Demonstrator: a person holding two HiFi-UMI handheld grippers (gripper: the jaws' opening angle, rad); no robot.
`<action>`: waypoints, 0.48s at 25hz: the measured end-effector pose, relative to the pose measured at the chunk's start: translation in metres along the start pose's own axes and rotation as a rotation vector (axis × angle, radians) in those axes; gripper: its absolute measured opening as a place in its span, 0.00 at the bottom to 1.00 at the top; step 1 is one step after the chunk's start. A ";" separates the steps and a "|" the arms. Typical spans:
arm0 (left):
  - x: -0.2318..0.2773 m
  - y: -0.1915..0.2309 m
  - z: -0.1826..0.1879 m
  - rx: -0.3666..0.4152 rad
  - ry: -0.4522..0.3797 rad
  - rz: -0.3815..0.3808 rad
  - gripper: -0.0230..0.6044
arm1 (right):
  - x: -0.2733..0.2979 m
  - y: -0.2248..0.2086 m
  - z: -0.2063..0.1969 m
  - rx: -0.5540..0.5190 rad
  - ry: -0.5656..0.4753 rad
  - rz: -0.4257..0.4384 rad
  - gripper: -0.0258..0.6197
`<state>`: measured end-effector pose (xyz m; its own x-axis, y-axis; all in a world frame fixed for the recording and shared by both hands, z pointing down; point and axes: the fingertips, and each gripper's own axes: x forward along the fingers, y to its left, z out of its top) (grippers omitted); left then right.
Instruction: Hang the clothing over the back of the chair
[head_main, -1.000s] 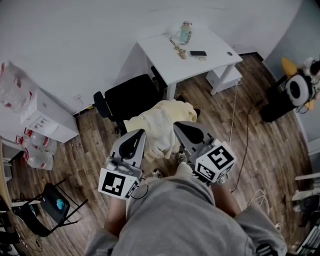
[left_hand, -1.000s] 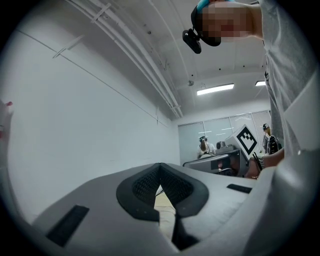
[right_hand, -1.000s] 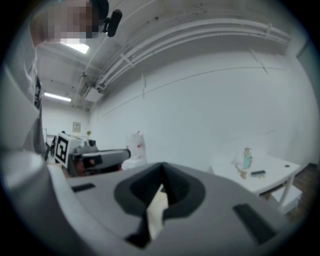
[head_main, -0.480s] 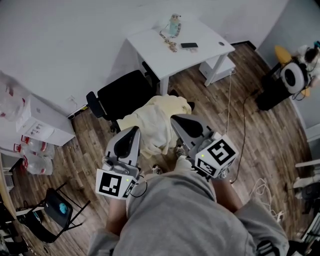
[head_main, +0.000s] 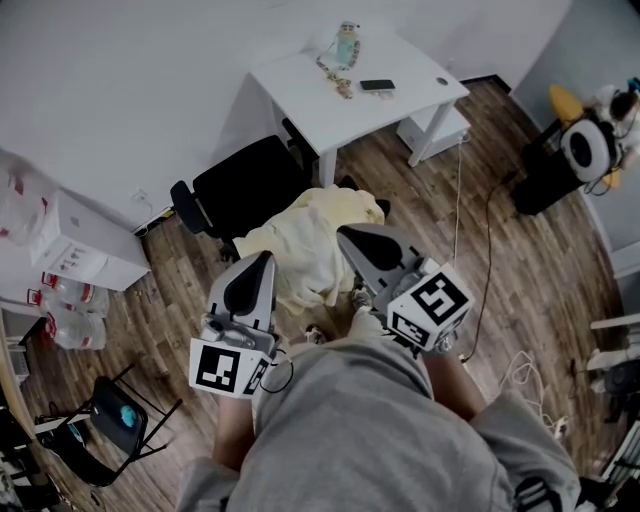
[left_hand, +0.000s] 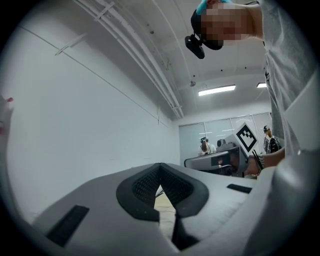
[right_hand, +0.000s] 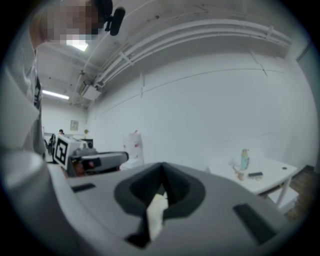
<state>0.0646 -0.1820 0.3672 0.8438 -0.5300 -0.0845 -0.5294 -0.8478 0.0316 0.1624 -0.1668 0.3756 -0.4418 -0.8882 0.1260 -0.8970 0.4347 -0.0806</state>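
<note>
So right now both grippers are clamped down on the clothing (head_main: 300, 245), a pale yellow top. The left gripper (head_main: 262, 260) has its jaws closed tight with a thin strip of fabric between them, and the right gripper (head_main: 346, 236) is pinching a fold of the cloth (right_hand: 156, 212) too. The garment hangs bunched up between the two, just in front of the person, with the black chair (head_main: 245, 190) right behind it and the white table (head_main: 400, 110) further back. From the head view I can't tell if the cloth is already touching the chair or just hanging in front of it.

My take on doing this bit well: the top isn't over the chair back yet, so I'd pull the two grippers apart first to spread the fabric out. Then lift it high enough to clear the top of the backrest and carry it over so roughly half drops down each side. Don't let go until the weight sits on the backrest, otherwise it'll probably slide off onto the floor (head_main: 500, 270). Uneven halves are the main risk, I reckon.
</note>
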 end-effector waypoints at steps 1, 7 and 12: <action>0.000 0.001 0.000 -0.001 0.000 0.001 0.07 | 0.001 0.000 0.000 0.000 0.000 0.000 0.09; -0.001 0.003 0.000 -0.002 -0.006 0.012 0.07 | 0.003 0.001 0.000 -0.011 0.005 0.014 0.09; -0.001 0.006 -0.002 -0.007 0.000 0.016 0.07 | 0.006 0.001 -0.001 -0.012 0.011 0.016 0.09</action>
<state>0.0606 -0.1861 0.3690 0.8355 -0.5431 -0.0838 -0.5418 -0.8396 0.0401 0.1590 -0.1714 0.3773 -0.4560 -0.8795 0.1362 -0.8900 0.4505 -0.0709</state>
